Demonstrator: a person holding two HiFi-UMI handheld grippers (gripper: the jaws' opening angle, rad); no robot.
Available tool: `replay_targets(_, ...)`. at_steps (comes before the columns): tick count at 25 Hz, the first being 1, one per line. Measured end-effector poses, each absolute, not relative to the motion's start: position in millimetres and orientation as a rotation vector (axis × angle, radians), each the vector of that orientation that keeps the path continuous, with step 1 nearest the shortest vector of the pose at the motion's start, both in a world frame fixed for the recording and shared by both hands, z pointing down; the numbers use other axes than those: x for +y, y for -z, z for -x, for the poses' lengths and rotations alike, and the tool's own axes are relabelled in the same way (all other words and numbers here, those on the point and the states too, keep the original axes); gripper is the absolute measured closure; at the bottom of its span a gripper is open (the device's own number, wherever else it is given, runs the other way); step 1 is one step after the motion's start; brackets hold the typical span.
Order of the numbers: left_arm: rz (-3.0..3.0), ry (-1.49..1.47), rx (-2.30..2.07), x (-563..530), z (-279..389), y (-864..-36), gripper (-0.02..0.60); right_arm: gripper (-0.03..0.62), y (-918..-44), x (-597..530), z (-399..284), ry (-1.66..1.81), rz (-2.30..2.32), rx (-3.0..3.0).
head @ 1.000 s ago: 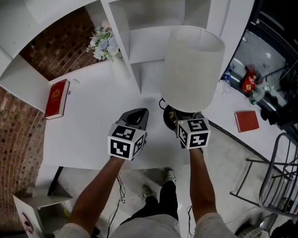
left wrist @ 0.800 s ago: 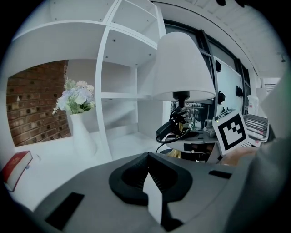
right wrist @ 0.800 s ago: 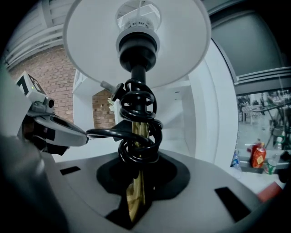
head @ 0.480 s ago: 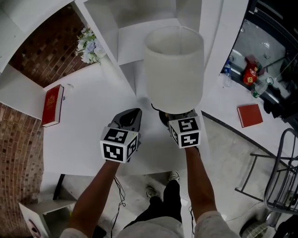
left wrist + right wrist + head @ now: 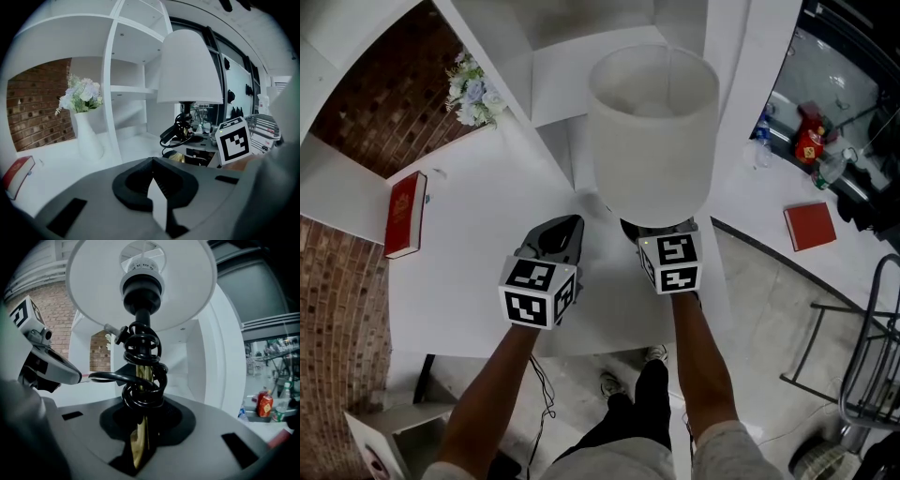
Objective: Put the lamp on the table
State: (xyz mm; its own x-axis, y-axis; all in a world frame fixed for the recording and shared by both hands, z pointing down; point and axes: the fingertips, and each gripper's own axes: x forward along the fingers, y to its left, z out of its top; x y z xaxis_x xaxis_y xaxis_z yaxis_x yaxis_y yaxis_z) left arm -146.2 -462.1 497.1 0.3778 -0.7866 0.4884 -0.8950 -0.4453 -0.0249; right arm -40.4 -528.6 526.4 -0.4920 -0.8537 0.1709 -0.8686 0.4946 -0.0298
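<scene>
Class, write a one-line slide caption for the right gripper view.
The right gripper clamps a white-shaded lamp by its brass stem, black cord coiled around it.

From where I stand, the smooth grey left gripper (image 5: 152, 161) and right gripper (image 5: 143, 420) each carry a white cube (image 5: 537, 292) printed with black square markers, thin dark cables (image 5: 537, 370) dangle below, and the person wears pale short sleeves (image 5: 727, 452), black trousers (image 5: 630, 422) and light shoes (image 5: 612, 385).

the flat white tabletop (image 5: 478, 244) lies bare between the red hardback book (image 5: 403, 213) at its left edge and the white upright shelf panel (image 5: 111, 93). the white ceramic vase of pale flowers (image 5: 86, 138) blocks the back corner beside that panel.
</scene>
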Motion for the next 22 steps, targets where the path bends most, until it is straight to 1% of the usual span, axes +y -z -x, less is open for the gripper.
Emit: replay_targets(22, -2.386, -0.669, -1.475, -444, 149, -509, 0.588, 0.513, -524, -530, 40, -0.122, -1.549, -2.602)
